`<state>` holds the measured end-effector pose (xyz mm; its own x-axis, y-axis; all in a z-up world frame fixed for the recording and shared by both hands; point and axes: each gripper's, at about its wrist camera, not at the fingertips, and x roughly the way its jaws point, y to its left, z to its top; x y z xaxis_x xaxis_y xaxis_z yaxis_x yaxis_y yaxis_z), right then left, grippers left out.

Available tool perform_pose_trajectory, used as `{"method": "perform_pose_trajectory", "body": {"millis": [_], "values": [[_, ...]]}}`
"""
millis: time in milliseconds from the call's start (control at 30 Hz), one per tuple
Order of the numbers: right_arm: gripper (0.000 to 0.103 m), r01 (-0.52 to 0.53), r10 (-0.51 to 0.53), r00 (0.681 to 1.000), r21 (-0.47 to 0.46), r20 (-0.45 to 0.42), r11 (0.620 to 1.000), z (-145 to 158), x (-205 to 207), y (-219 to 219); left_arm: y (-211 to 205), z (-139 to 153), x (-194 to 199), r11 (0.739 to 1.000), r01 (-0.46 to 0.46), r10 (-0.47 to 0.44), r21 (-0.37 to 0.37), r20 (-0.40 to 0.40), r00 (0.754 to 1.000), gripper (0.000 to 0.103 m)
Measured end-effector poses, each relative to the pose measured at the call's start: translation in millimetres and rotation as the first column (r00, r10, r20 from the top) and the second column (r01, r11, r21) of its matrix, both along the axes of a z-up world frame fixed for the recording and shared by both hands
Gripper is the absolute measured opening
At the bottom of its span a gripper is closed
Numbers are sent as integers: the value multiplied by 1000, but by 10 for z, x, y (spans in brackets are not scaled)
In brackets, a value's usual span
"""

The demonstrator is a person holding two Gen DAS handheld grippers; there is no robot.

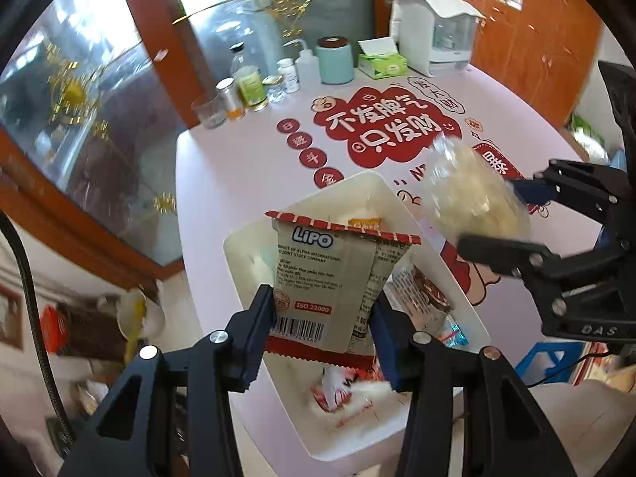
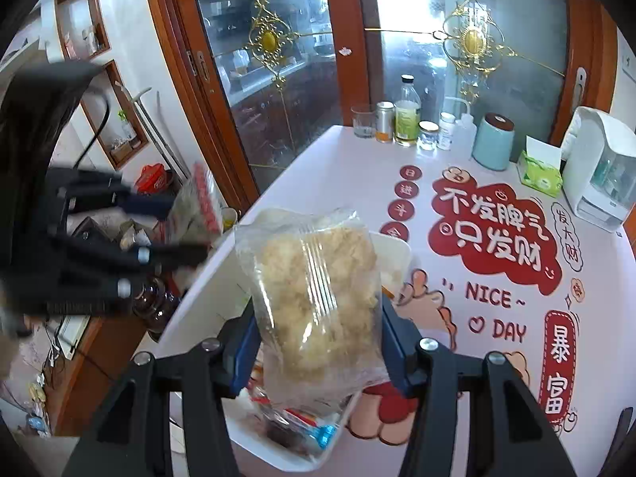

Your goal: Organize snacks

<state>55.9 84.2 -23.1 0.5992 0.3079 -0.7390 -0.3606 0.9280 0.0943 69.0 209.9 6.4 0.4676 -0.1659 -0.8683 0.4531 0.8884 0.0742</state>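
Observation:
My left gripper [image 1: 324,314] is shut on a grey and red Lipo snack packet [image 1: 338,278], held upright above a white rectangular bin [image 1: 391,194] of wrapped snacks. My right gripper [image 2: 318,338] is shut on a clear bag of pale crumbly snack [image 2: 314,290], also lifted over the white bin [image 2: 397,244]. In the left wrist view the right gripper [image 1: 489,218] comes in from the right with that clear bag [image 1: 473,194]. In the right wrist view the left gripper [image 2: 175,226] shows blurred at the left with its packet [image 2: 198,206].
The bin sits on a pale pink table [image 1: 238,183] printed with red lettering. At the far edge stand several bottles and jars [image 1: 248,83], a teal canister [image 1: 336,59], a green tissue box [image 1: 383,64] and a white appliance [image 1: 433,31]. Glass doors lie behind.

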Motion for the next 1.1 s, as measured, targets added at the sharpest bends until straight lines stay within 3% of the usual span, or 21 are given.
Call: {"method": "perform_pose_trajectory", "body": {"millis": [267,333,433,500,867,1100], "values": [[55,34,-34,999,-4,20,999,106,161,258,202,-154,-75,996,-53,48,-75,-70,996,48],[57,34,-34,999,0,25,999,125,187,297,230,-173,-81,995,-59,53,-82,-76,996,60],[70,52,-52,997,12,48,999,161,181,300,256,-159,-121,994,-67,62,-82,-57,996,84],[75,64,-66,995,17,75,998,196,140,296,245,-142,-135,995,-67,65,-80,-36,997,85],[75,129,-131,989,26,73,991,250,-60,128,23,-61,-228,993,-63,65,-99,22,998,86],[75,181,-184,982,53,50,982,175,-171,-95,-139,-50,-332,982,-127,133,-137,31,991,87]]}}
